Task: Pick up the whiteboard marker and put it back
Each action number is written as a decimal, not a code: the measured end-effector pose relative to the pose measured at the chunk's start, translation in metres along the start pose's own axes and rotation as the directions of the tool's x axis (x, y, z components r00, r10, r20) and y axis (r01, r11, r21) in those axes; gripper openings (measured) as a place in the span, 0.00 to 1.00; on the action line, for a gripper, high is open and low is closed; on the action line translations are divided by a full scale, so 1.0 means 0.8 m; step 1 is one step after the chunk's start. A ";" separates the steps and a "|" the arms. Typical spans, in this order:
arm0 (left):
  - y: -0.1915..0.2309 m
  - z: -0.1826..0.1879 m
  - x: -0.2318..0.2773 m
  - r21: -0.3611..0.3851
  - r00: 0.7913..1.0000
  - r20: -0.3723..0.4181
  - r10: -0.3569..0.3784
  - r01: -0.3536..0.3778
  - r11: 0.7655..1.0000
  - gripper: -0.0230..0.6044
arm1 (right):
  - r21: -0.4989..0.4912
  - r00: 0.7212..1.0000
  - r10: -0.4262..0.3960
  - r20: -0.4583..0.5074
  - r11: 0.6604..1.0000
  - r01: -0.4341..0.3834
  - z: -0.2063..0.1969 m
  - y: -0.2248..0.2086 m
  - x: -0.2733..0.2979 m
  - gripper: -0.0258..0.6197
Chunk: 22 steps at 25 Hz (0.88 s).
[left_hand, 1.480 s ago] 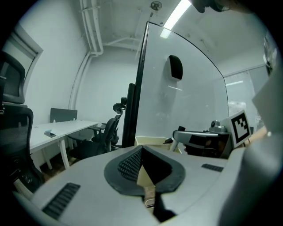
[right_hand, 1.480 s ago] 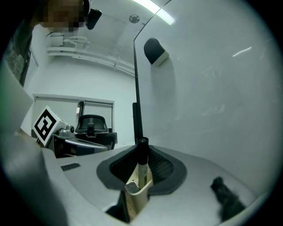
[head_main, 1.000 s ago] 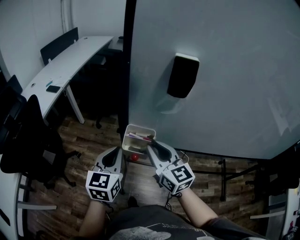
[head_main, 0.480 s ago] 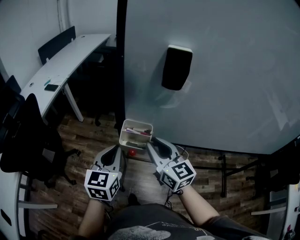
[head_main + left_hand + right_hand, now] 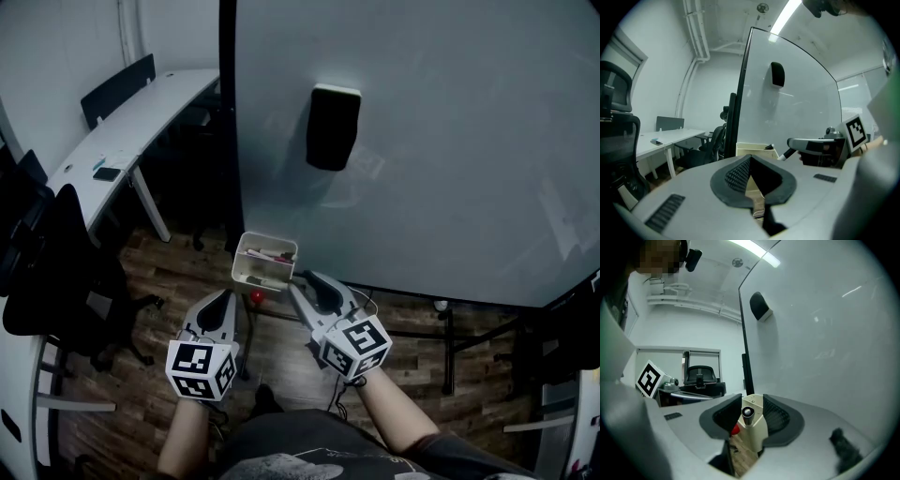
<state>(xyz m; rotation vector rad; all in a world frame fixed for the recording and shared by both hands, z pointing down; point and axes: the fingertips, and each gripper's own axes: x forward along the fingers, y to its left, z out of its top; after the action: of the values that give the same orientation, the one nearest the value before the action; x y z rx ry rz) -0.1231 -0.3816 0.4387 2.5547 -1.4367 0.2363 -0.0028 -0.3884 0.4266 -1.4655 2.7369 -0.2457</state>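
Whiteboard marker [image 5: 747, 412]: white barrel, dark round end, seen end-on in the right gripper view. Tilted in the left gripper view [image 5: 789, 153], white end low by the cream box [image 5: 751, 149], dark end higher. Between right gripper [image 5: 749, 404] pads, gap each side; jaws just opened.

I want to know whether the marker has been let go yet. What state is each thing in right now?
Right gripper: jaws open, just been opening.
Whiteboard marker: between those jaws, neither pad pressing it.
Left gripper: jaws shut, empty.
Tray: open-topped, pens inside.
Eraser: stuck on the whiteboard.
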 end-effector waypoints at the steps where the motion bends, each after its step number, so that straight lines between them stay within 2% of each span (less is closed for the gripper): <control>1: -0.002 -0.001 -0.003 -0.001 1.000 0.000 0.005 -0.005 1.000 0.06 | 0.000 1.000 -0.001 0.004 1.000 0.001 0.002 0.000 -0.004 0.24; 13: -0.041 -0.005 -0.031 -0.012 0.997 0.002 0.072 -0.072 0.997 0.06 | 0.024 1.000 0.003 0.020 1.000 -0.004 0.004 -0.011 -0.067 0.25; 22: -0.124 -0.013 -0.092 -0.036 0.986 0.027 0.162 -0.161 0.986 0.06 | 0.070 0.996 0.087 0.011 0.994 -0.088 -0.008 -0.005 -0.154 0.25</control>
<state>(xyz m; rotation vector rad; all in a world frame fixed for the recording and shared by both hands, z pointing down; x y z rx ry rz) -0.0766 -0.2679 0.4223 2.4270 -1.6472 0.1975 0.0688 -0.2875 0.4277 -1.3231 2.7472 -0.3290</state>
